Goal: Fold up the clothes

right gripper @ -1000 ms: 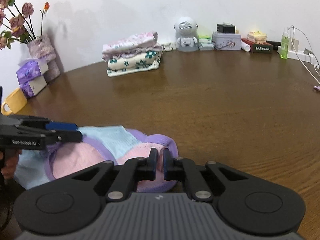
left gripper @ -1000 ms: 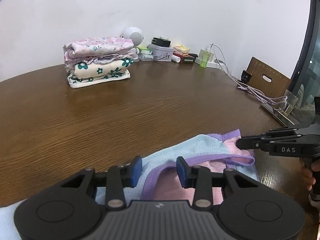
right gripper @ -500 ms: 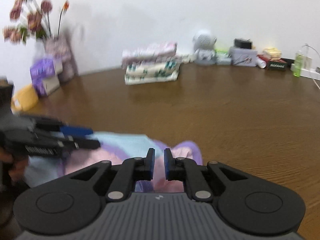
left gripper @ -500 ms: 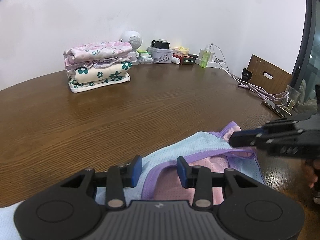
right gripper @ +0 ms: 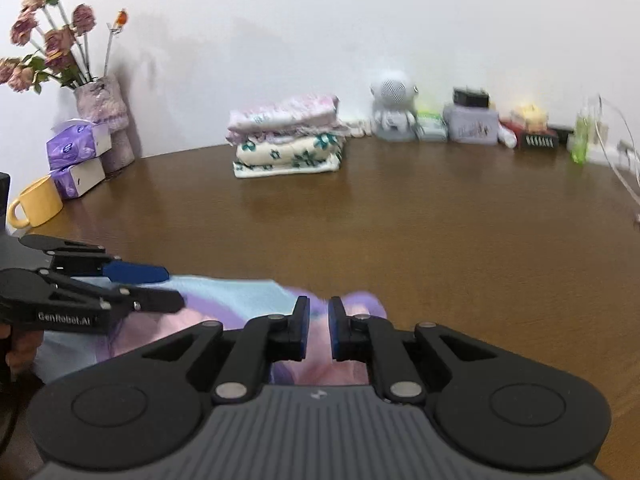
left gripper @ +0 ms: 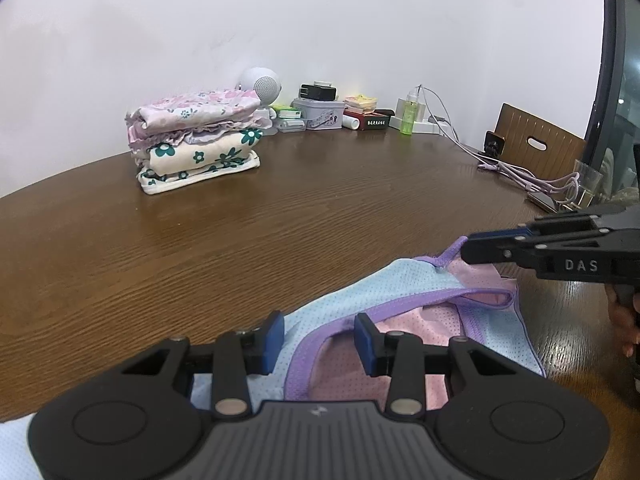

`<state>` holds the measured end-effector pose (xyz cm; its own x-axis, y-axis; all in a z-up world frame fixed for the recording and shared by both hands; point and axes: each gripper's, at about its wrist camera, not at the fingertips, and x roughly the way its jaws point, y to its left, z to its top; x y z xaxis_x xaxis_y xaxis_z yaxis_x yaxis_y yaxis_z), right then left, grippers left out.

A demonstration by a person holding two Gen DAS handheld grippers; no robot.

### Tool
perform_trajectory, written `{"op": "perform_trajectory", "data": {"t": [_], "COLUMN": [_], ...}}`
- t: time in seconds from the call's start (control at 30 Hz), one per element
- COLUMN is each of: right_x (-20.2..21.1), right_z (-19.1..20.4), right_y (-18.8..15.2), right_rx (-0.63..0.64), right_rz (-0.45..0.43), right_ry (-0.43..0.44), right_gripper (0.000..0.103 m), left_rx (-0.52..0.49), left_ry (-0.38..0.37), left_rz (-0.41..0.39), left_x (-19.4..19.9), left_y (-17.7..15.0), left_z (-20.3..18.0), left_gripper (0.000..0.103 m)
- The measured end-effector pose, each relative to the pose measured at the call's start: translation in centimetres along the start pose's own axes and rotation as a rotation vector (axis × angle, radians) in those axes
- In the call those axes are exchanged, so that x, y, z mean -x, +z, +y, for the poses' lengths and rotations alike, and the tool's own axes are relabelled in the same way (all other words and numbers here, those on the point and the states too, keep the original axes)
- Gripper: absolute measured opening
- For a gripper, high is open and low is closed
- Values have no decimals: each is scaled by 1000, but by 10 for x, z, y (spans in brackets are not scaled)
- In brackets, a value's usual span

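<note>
A: Two grippers over one garment [left gripper: 404, 304], light blue mesh w/ purple trim and a pink inside, lying on the near edge of the brown table [left gripper: 280, 216].

B: Left gripper [left gripper: 319, 340]?

A: Jaws partly apart, blue pads either side of the purple-trimmed opening. Cloth lies under and between them, but the pads don't press on it. Not gripping.

B: Right gripper [right gripper: 318, 328]?

A: Jaws nearly together, narrow slit left. In the right wrist view pink cloth shows behind the slit; can't tell if any is pinched, pic is blurred. In the left wrist view its tip sits at the garment's far right corner, by the purple strap, which looks slightly lifted there. A hand [left gripper: 624, 320] holds its grip at the frame edge.

B: Rest of the table?

A: Stack of folded clothes [left gripper: 196, 140] at the back, floral prints, well apart from the garment. White round speaker [left gripper: 262, 86] just behind it, then a tin box [left gripper: 319, 113], small boxes, green bottle [left gripper: 409, 111], cables [left gripper: 520, 172] trailing right. Right wrist view adds a yellow mug [right gripper: 36, 204], tissue packs [right gripper: 78, 158], and a vase of dried flowers [right gripper: 106, 120] at far left.
</note>
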<state>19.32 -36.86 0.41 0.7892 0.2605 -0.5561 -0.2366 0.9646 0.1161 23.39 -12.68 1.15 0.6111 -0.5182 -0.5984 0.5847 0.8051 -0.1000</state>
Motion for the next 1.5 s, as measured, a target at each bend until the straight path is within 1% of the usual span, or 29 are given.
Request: {"op": "perform_trajectory", "data": {"t": [0.07, 0.13, 0.23, 0.4, 0.47, 0.53, 0.6, 0.63, 0.7, 0.77, 0.9, 0.93, 1.0, 1.07, 1.13, 1.2, 1.37, 1.5], "right_x": [-4, -12, -21, -16, -11, 0, 8, 8, 5, 1, 0, 0, 1, 1, 1, 2, 4, 4], "right_z": [4, 6, 1, -7, -7, -1, 11, 17, 25, 24, 22, 21, 20, 21, 21, 21, 21, 22], "right_y": [4, 5, 2, -8, -8, -8, -9, -10, -14, -17, -19, -19, -19, -19, -19, -20, -23, -23], "right_rx": [26, 54, 43, 4, -14, -19, 20, 43, 86, 71, 52, 48, 47, 49, 43, 37, 37, 42], "right_rz": [-1, 23, 71, 73, 57, 15, 0, 11, 49, 63, 68, 67, 69, 68, 66, 63, 50, 47], "right_ry": [1, -17, -63, -61, -47, -7, 32, 41, 24, 20, 24, 26, 25, 23, 24, 23, 20, 16], "right_gripper": [12, 12, 13, 14, 14, 14, 14, 14, 14, 14, 14, 15, 15, 15, 15, 15, 15, 15], "left_rx": [-1, 0, 0, -10, -13, -12, -12, -9, 13, 31, 37, 41, 56, 102, 145, 167, 222, 214], "left_ry": [0, -1, -1, 5, 7, 7, 8, 7, 2, -4, -4, 5, 17, 24, 27, 47, 72, 79], "left_rz": [0, -1, -1, -3, -4, -4, -5, -6, -9, -24, -86, -82, -65, -43, -37, -43, -23, -13], "left_x": [0, 0, 0, 0, 0, 0, 0, 0, 2, 7, 26, 28, 31, 35, 42, 52, 66, 71], "left_y": [0, 0, -1, -1, -1, -2, -2, -2, -2, -1, 2, 1, -1, -5, -9, -15, -31, -40], "left_z": [0, 0, 0, -1, -2, -2, -2, -2, 1, 2, 2, 2, 4, 12, 21, 30, 51, 53], "left_gripper": [37, 37, 37, 37, 37, 37, 37, 37, 37, 35, 35, 34, 24, 24, 24, 24, 24, 24]}}
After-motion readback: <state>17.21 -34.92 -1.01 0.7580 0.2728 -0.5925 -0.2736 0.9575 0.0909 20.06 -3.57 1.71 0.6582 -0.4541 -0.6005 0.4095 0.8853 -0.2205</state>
